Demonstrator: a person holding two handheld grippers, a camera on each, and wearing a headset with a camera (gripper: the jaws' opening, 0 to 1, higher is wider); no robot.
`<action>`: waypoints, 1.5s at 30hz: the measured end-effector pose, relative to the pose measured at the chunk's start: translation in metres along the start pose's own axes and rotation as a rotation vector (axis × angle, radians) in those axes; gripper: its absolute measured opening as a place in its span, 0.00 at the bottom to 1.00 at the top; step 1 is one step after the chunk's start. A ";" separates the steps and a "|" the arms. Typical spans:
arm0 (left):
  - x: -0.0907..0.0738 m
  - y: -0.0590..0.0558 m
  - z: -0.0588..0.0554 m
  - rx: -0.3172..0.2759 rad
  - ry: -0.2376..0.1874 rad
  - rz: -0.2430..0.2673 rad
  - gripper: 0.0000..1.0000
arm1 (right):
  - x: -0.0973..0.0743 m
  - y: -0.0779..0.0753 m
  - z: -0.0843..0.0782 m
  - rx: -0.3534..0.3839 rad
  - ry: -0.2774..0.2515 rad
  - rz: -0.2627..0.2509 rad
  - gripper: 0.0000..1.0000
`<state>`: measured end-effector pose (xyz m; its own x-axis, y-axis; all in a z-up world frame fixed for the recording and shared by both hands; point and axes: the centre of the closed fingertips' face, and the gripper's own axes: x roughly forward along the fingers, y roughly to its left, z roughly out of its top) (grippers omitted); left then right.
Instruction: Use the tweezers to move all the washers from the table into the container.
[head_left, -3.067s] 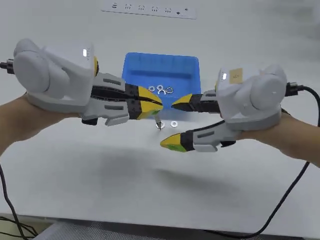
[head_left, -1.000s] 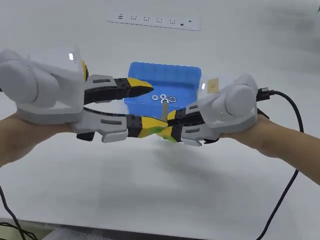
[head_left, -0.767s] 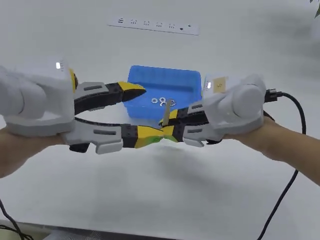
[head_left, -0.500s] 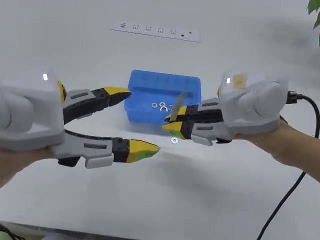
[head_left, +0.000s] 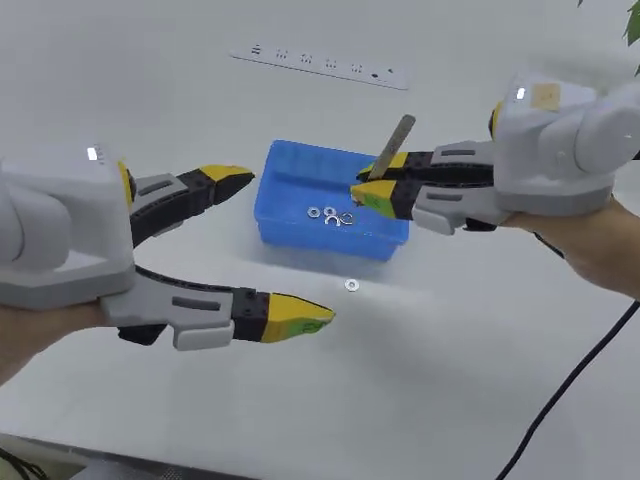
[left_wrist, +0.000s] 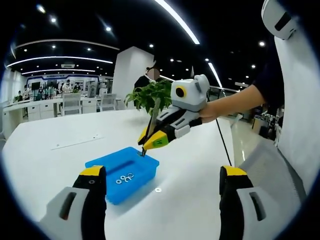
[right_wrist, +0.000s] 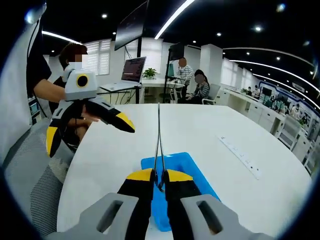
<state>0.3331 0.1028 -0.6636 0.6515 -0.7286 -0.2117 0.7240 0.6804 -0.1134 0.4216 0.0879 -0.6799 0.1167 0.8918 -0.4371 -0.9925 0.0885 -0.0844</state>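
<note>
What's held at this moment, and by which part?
The right gripper is shut on the tweezers, clamped across their arms nearer the tips. The left gripper is open and empty.

head: down, near | gripper views: facing each other | shared: container (head_left: 300, 180)

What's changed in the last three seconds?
The tweezers passed from the left tongs, now open and drawn back, to the right tongs, which lifted them over the container. Unchanged: three washers inside, one washer on the table.
</note>
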 end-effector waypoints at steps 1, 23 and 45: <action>-0.001 0.001 0.000 -0.001 0.000 0.004 1.00 | 0.004 -0.005 -0.002 0.005 0.001 -0.007 0.10; -0.018 0.016 -0.016 -0.017 0.042 0.097 1.00 | 0.052 -0.034 -0.060 0.060 0.092 -0.029 0.10; -0.022 0.030 -0.007 -0.046 0.021 0.153 1.00 | 0.045 -0.033 -0.063 0.097 0.114 -0.038 0.10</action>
<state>0.3395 0.1397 -0.6696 0.7483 -0.6143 -0.2502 0.6050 0.7868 -0.1223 0.4615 0.0968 -0.7536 0.1518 0.8312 -0.5348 -0.9856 0.1682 -0.0184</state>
